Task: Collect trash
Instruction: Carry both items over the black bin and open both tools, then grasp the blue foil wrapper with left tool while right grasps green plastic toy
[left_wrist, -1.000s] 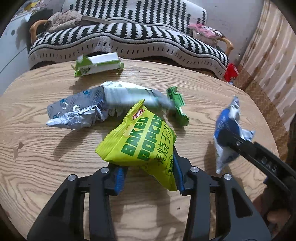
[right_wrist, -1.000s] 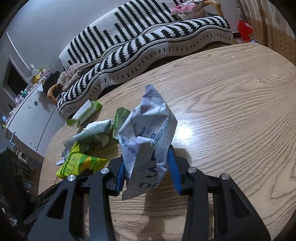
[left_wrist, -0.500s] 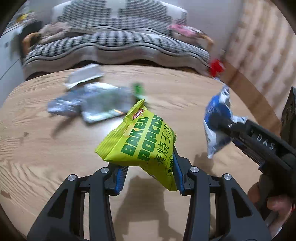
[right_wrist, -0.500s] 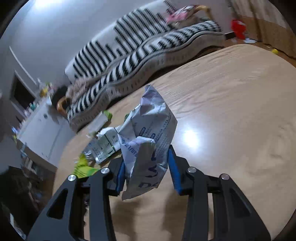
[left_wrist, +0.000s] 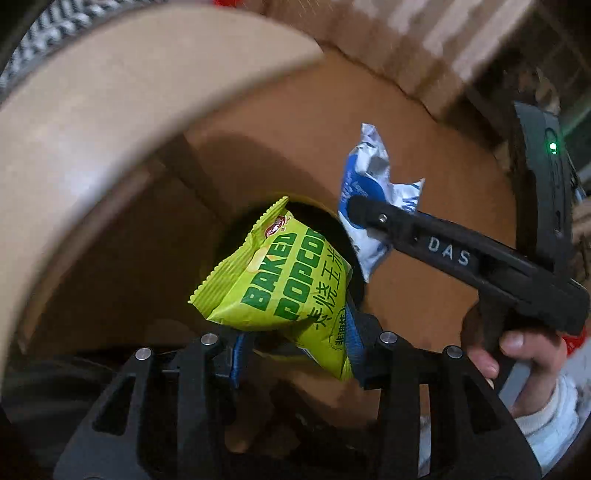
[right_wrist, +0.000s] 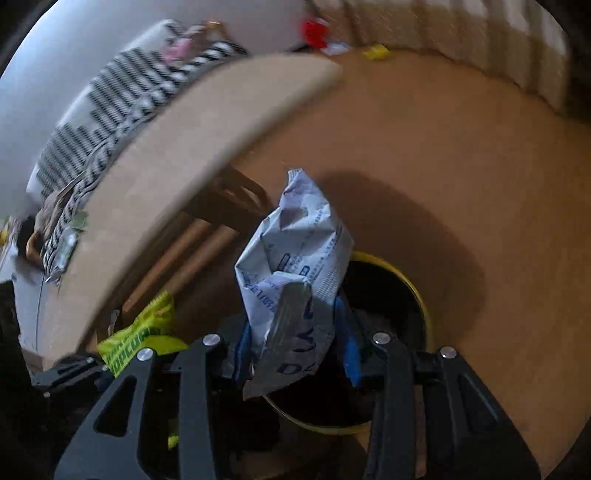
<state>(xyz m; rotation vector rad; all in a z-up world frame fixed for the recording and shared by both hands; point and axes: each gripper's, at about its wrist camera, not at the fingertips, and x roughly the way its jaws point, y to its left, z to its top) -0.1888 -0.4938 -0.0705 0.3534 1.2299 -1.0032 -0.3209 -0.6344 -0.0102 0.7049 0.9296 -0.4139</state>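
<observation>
Left gripper pinching popcorn bag, right gripper pinching wrapper, both hanging over bin; next, releasing

Round pale wooden tabletop, blurred, edge curving across upper left. On its far rim, small blurred scraps of packaging. Below, brown floor, bearing round dark bin with yellow rim.
</observation>
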